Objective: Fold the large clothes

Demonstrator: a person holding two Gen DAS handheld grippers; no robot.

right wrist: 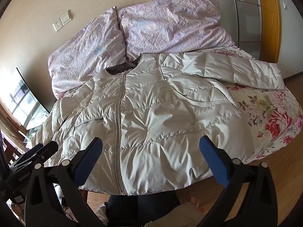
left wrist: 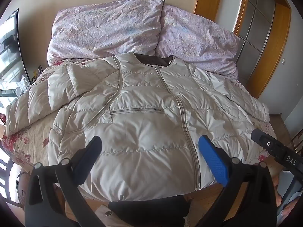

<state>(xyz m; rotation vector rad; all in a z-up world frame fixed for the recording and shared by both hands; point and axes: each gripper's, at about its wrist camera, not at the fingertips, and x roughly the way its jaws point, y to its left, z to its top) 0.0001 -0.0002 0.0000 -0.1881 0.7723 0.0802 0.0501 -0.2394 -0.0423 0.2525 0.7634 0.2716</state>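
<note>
While nothing was held between them, the jaws of the left hand-held gripper point(left wrist: 150, 143) were spread wide above the lower front of the white puffer jacket point(left wrist: 144, 113), no pad being seen to press on the fabric. The right hand-held gripper point(right wrist: 151, 144) was likewise seen with its jaws wide apart and empty, poised over the jacket's hem to the right of the zip point(right wrist: 119, 141). In the left wrist view the tip of the right tool was visible at the right edge, beside the jacket's side.

The jacket was laid face up and zipped on the bed point(right wrist: 274, 117), its collar toward the pillows and its hem at the near edge of the mattress. One sleeve point(left wrist: 37, 102) was stretched out to the left side over the floral bedspread; the other sleeve point(right wrist: 236, 71) was stretched out to the right. A zipped chest pocket point(left wrist: 136, 110) was seen left of the zip.

Two pale lilac pillows point(left wrist: 106, 28) were propped against the wall behind the collar. A wooden door frame point(left wrist: 272, 47) was seen to the right of the bed.
</note>
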